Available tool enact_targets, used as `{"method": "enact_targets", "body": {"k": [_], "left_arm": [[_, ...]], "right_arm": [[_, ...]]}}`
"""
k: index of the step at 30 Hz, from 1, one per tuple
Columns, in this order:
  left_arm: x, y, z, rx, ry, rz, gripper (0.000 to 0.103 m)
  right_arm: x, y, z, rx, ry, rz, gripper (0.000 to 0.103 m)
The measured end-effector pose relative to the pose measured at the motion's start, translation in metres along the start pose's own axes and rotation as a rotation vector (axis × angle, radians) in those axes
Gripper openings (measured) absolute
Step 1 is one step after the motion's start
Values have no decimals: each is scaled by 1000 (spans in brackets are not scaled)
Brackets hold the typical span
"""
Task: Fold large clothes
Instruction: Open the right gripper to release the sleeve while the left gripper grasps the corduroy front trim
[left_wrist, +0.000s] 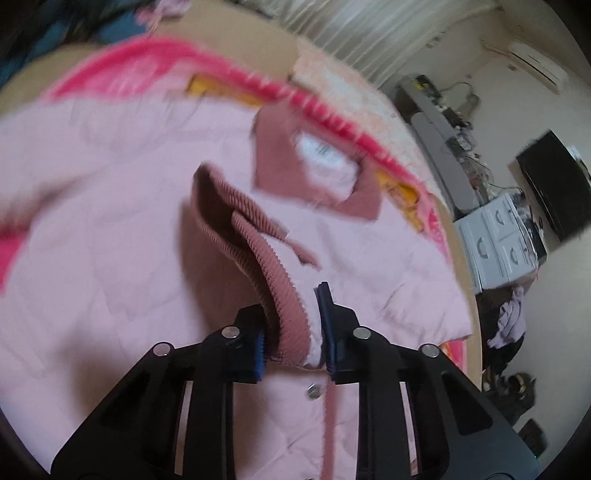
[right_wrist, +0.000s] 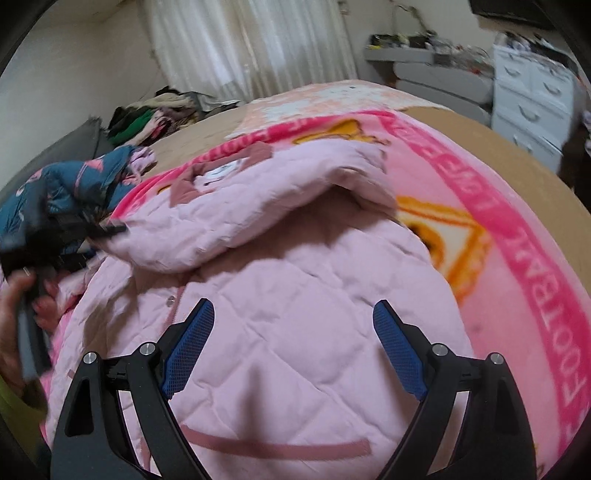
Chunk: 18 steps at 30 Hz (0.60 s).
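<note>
while left tongs (left_wrist: 293, 325) pinch cuff (left_wrist: 258, 258), right tongs (right_wrist: 293, 347) agape

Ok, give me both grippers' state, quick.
Left gripper: shut on the ribbed cuff of the pink jacket.
Right gripper: open, holding nothing, above the jacket.

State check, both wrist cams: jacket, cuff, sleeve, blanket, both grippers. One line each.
pink quilted jacket: spread on the blanket, not yet folded up
ribbed cuff: pinched between the left gripper's pads
sleeve: lifted, draped across the jacket body
pink blanket: flat under the jacket
left gripper: shut on the cuff
right gripper: open over the jacket, gripping nothing
</note>
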<state>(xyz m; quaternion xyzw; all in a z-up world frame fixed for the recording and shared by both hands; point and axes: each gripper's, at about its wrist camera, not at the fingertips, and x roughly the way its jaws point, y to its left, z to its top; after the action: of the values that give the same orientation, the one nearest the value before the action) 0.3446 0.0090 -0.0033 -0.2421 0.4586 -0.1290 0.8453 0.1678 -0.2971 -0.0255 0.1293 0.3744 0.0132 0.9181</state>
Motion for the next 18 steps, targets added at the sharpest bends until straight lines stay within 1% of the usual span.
{"method": "enact_targets", "body": {"k": [3,4,6,9,11,13,14,15,18], "left_arm": [[-33,-34,35,114,-71,-14,14],[-51,-46,48,155,-114,-21,14],[-75,-66,66,223,-189,-17,14],[-102,-85,80,301,-264,-25,14],[-103,-84,80,325,-276,-13,14],[-92,-77,76,354,-277,34,14],[-81,-67,72,372,-273,81,14],[-71,-59,68,380,-262,112,14],[-44,-24,59,365,-211,174,14]], "right_arm": [[-5,-10,-3,37,-11,-12,87],[-6,-12,-3,44,-14,-14,87],[-7,-16,-4,59,-14,-13,87],[-5,-15,-4,63,-11,-16,87],[-5,-13,-4,58,-12,-17,87],[-5,-11,-2,52,-11,-16,87],[-5,-11,0,48,-8,-14,87],[-6,-10,1,46,-7,-11,87],[-8,-10,13,32,-19,-15,87]]}}
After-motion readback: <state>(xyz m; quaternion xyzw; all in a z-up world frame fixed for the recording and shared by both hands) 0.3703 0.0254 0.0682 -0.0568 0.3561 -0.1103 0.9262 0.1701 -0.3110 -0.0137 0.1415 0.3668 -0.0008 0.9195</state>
